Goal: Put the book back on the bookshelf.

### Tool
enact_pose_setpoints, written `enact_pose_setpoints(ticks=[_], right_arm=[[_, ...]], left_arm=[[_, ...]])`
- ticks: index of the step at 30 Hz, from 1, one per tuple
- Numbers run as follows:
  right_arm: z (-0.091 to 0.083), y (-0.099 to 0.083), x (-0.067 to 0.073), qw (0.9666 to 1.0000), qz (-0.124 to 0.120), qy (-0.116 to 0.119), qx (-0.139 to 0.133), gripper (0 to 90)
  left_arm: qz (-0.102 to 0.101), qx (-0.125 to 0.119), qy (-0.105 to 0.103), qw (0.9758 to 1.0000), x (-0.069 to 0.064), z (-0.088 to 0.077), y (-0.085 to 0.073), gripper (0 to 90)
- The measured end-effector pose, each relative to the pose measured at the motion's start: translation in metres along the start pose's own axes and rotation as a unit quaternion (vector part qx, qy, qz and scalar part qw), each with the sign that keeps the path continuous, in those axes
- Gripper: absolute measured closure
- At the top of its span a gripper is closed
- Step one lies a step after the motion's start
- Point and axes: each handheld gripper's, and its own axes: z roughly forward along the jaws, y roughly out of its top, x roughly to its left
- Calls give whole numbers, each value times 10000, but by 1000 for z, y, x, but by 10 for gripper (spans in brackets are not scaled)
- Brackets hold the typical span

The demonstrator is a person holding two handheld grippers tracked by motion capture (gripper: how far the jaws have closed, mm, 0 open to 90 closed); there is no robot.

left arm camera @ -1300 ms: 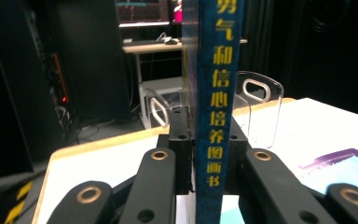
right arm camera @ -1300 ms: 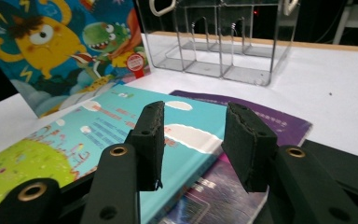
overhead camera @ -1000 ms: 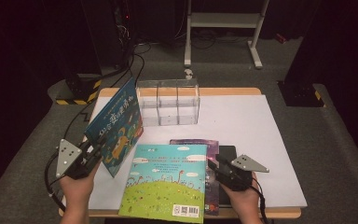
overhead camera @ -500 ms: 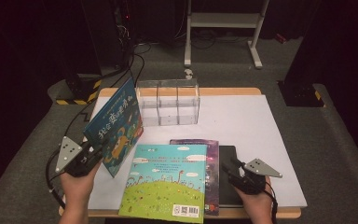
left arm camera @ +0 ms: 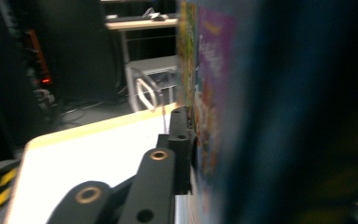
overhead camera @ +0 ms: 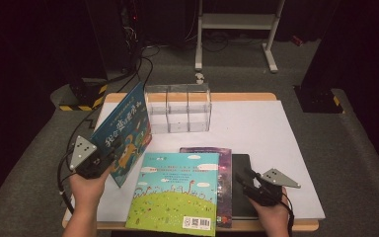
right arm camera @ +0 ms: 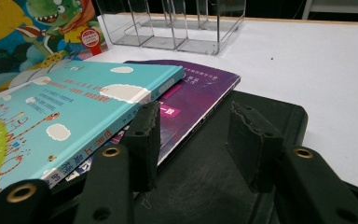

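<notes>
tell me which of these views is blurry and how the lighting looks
Left gripper view: the blue book clamped in the left tool is so close that it smears out of focus, and the tabletop blows out white. Right gripper view: sharp on the right tool and the stacked books. High view: table brightly lit, surrounding room dark, clear organizer slightly soft.

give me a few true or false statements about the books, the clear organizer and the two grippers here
1. The left gripper holds a blue picture book tilted up off the table. True.
2. The clear organizer holds a book. False: its compartments are empty.
3. The right gripper is shut on the purple book. False: its jaws are open over a black pad.
4. The green-covered book lies on top of the purple one. True.
</notes>
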Motion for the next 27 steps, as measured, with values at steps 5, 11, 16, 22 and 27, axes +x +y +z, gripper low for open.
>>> enact_pose_setpoints(ticks=[5,11,16,22,27], right_arm=[[-1,0,-1,10000,44,41,-28,539],[-2,0,-3,9999,73,60,-48,543],[-3,0,-4,9999,83,63,-82,547],[-5,0,-6,9999,92,46,-115,544],[-6,0,-7,9998,115,42,-135,546]], left_arm=[[-3,23,59,10000,0,7,12,829],[-211,-79,113,9997,6,22,35,831],[-379,-215,161,9989,5,39,47,831],[-556,-331,285,9975,2,64,53,830],[-594,-474,428,9962,-2,82,55,830]])
